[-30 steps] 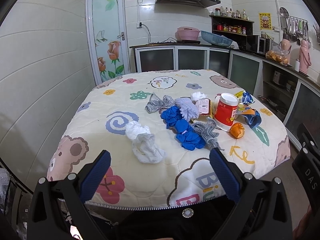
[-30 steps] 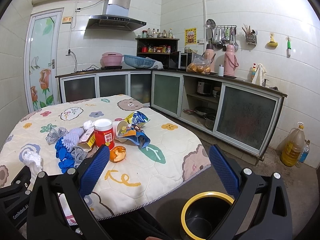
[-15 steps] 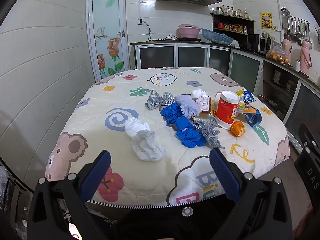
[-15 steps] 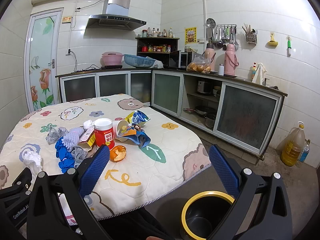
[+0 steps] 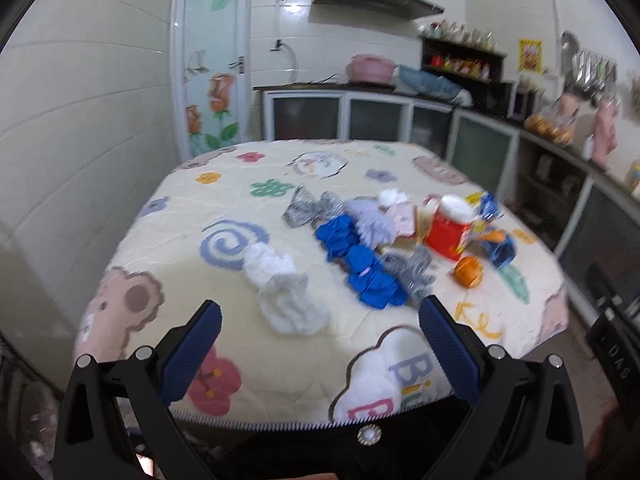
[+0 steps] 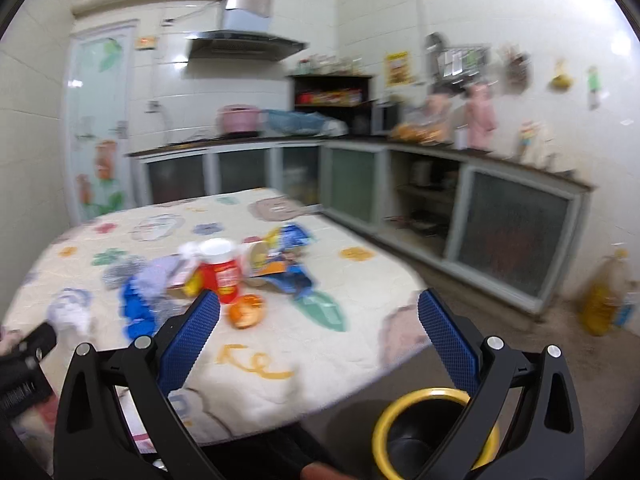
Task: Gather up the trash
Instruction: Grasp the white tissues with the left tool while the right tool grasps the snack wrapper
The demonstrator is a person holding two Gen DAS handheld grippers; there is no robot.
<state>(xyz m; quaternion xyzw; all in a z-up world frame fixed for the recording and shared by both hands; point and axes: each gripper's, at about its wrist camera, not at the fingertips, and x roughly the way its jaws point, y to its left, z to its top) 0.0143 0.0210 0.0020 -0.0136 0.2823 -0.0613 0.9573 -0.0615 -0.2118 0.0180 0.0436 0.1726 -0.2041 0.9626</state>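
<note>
With both grippers, left [image 5: 318, 334] and right [image 6: 319, 326], spread empty, approach the crumpled white tissue [image 5: 286, 294] squarely before pinching.

A white-tiled kitchen: a glass door [image 5: 212, 68] painted with roses stands in the far wall beside a steel range hood [image 6: 244, 42]. Frosted-glass cabinets [image 6: 512, 236] run beneath a dark worktop along two walls, and a dark shelf [image 6: 330, 92] holds jars. Utensils hang on a wall rack [image 6: 460, 56]. A cartoon-print quilted cloth [image 5: 224, 280] covers the counter; the floor [image 6: 560, 320] is bare grey.
</note>
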